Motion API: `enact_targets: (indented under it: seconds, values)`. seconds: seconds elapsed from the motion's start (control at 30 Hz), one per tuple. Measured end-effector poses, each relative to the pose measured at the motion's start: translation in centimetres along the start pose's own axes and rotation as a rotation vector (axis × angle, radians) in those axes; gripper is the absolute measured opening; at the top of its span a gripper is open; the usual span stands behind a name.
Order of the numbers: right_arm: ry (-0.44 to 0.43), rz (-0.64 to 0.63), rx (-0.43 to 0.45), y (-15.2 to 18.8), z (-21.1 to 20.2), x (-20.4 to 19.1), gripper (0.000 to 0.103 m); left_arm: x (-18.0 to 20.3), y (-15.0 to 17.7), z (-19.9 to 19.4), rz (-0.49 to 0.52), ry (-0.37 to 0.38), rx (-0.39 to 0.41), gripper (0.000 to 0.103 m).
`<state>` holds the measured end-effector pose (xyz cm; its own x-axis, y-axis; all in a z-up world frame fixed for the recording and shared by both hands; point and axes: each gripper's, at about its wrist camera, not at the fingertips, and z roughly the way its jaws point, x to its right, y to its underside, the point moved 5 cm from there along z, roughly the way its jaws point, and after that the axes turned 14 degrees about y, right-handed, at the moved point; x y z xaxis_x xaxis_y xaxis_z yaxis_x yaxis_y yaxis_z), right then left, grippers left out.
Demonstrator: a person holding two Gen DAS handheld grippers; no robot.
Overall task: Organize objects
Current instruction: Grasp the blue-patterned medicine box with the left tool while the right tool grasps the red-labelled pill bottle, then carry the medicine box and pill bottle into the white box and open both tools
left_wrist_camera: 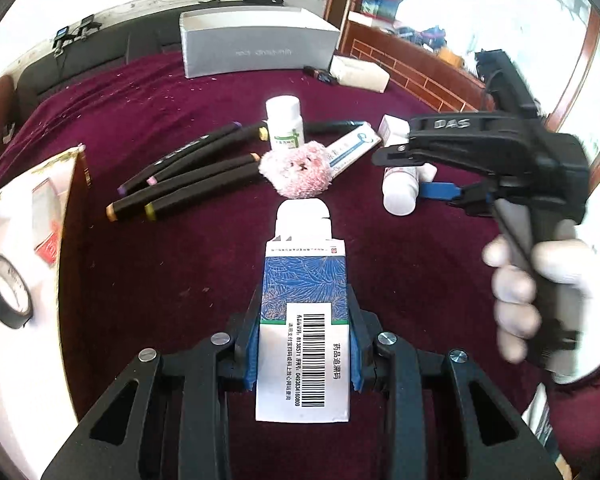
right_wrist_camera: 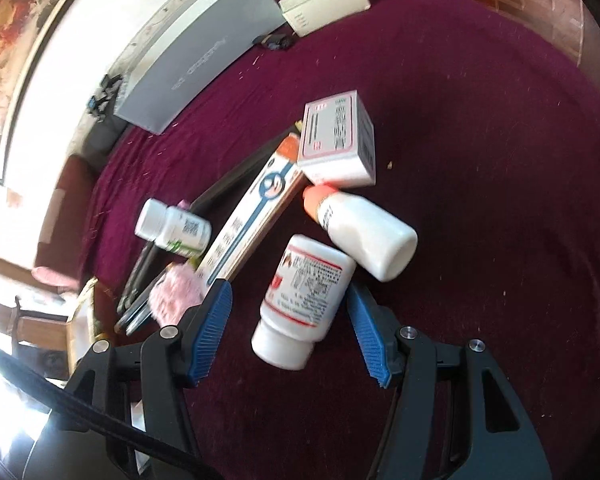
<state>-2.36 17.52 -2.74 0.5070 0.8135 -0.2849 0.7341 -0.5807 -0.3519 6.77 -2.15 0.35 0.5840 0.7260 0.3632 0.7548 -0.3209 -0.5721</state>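
Observation:
My left gripper (left_wrist_camera: 305,312) is shut on a blue and white medicine box (left_wrist_camera: 305,320) with a barcode, its top flap open, above the maroon cloth. My right gripper (right_wrist_camera: 290,320) is open, its blue pads either side of a lying white bottle with a red label (right_wrist_camera: 304,300). From the left wrist view the right gripper (left_wrist_camera: 404,172) hovers over that bottle (left_wrist_camera: 400,192). Beyond lie a white bottle with an orange cap (right_wrist_camera: 364,232), a pink-edged box (right_wrist_camera: 338,140), a long toothpaste box (right_wrist_camera: 256,216), a green-labelled bottle (left_wrist_camera: 285,122), a pink plush (left_wrist_camera: 296,168) and several black markers (left_wrist_camera: 196,172).
A grey box (left_wrist_camera: 256,42) and a cream box (left_wrist_camera: 360,72) stand at the far edge of the cloth. An open white box (left_wrist_camera: 20,240) with a roll of black tape (left_wrist_camera: 6,292) sits at the left. A brick-patterned wall is at the right.

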Motion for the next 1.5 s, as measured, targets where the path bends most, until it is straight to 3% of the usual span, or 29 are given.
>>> enact_targets:
  seconds: [0.07, 0.1, 0.13, 0.23, 0.43, 0.7, 0.9, 1.0, 1.13, 1.27, 1.5]
  values:
    - [0.033, -0.017, 0.021, -0.2, 0.1, -0.3, 0.055, -0.4, 0.1, -0.9, -0.02, 0.017, 0.02, 0.029]
    - [0.061, -0.042, 0.026, -0.2, 0.1, -0.3, 0.039, -0.6, 0.2, -1.2, -0.03, 0.023, 0.027, 0.029]
    - [0.062, -0.071, 0.016, 0.0, 0.2, -0.2, 0.034, -0.9, 0.3, -1.8, -0.045, 0.033, 0.037, 0.029]
    - [0.028, -0.078, 0.0, 0.7, -0.3, 0.5, 0.033, -1.6, 0.5, -3.4, -0.06, 0.03, 0.078, 0.029]
    - [-0.122, -0.072, -0.031, 2.6, -2.9, 1.0, 0.033, -4.1, 1.4, -8.0, -0.117, 0.04, 0.168, 0.029]
    - [-0.3, -0.221, 0.003, 4.1, -9.1, -6.4, 0.034, -8.8, 1.2, -16.0, -0.202, 0.007, 0.297, 0.029]
    - [-0.443, -0.323, -0.057, 6.1, -10.3, -15.2, 0.034, -13.5, -1.2, -20.6, -0.192, -0.169, 0.331, 0.029]
    - [-0.481, -0.37, -0.101, 7.0, -9.3, -20.2, 0.034, -16.5, -2.6, -20.4, -0.203, -0.247, 0.295, 0.029]
    - [-0.47, -0.429, -0.206, 9.3, -5.8, -26.0, 0.034, -20.8, -3.0, -17.5, -0.232, -0.334, 0.212, 0.029]
    - [-0.416, -0.471, -0.269, 11.5, -2.0, -30.2, 0.034, -24.3, -2.1, -14.3, -0.297, -0.331, 0.169, 0.029]
    - [-0.313, -0.54, -0.254, 12.1, 1.9, -34.1, 0.034, -27.9, -1.4, -11.6, -0.357, -0.309, 0.128, 0.029]
